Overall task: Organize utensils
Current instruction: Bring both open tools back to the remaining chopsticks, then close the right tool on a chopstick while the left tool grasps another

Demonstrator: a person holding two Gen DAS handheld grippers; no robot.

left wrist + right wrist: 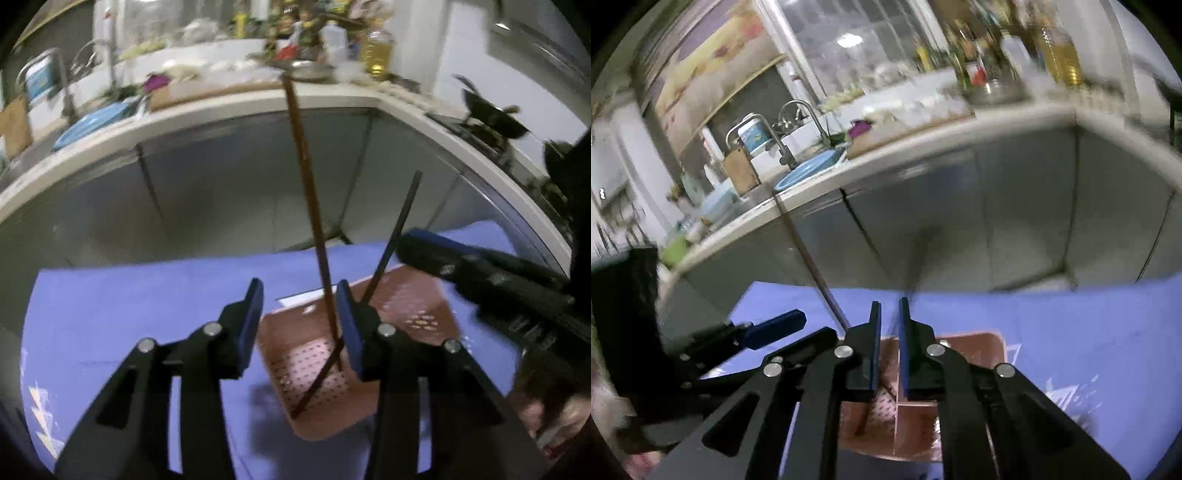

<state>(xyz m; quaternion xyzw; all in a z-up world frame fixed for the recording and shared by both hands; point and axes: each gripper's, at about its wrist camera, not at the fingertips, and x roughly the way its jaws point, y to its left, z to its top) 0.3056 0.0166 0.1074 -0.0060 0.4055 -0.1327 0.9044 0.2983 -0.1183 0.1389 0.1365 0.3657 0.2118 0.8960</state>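
A pink perforated utensil basket (317, 365) sits on the blue mat (129, 314); it also shows in the right wrist view (971, 343). Two dark chopsticks stand in it: a long brown one (310, 192) leaning upright and a darker one (391, 240) slanting right. My left gripper (299, 295) is open above the basket, the brown chopstick close to its right finger, not clamped. My right gripper (889, 310) hovers over the basket with jaws nearly together and a narrow gap; nothing shows between them. It appears in the left wrist view (461, 266). One chopstick (812, 258) rises left of it.
A grey cabinet front (240, 192) and white counter edge (221, 107) stand behind the mat. On the counter are a sink with faucet (798, 122), a blue basin (809, 170), bottles (376, 48) and a black wok (491, 118).
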